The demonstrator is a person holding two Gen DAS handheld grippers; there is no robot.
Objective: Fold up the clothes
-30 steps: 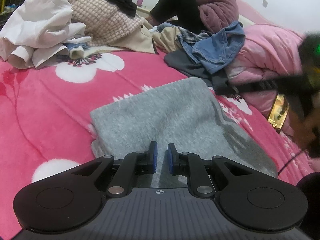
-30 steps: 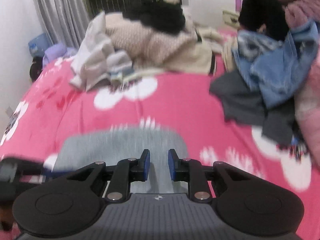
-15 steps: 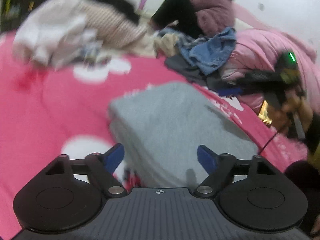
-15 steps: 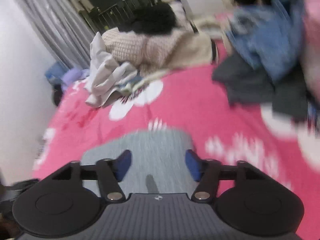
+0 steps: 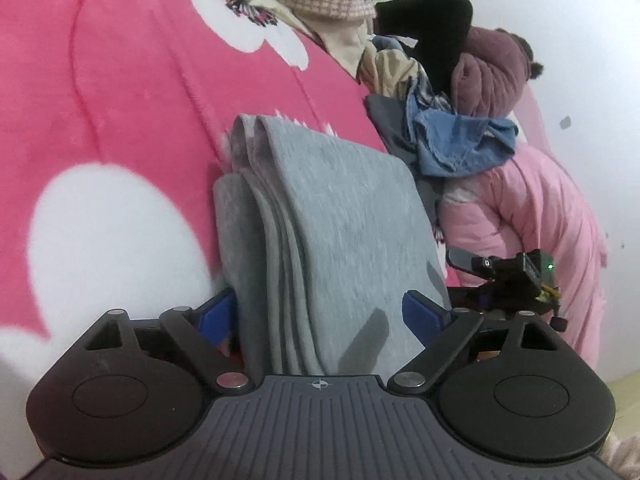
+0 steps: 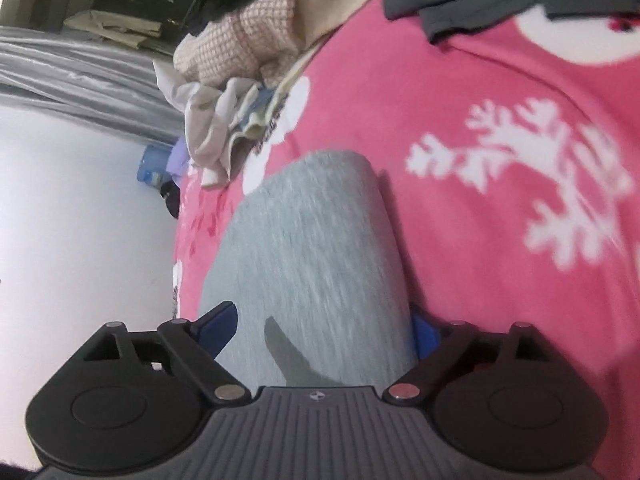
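- The folded grey garment lay on the pink blanket, below the clothes pile.
- Left gripper and right gripper straddled opposite ends, spread wide, grasping nothing.
- Judgement: lifting it needs both closing together.

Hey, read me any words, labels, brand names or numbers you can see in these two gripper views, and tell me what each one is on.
No readable text in either view.
Left gripper: only a small crosshair mark on its body, no letters.
Right gripper: the same small mark, no letters.
Folded grey garment: no tag or print showing.
Pink blanket: white flower pattern only.
Clothes pile: no lettering visible.
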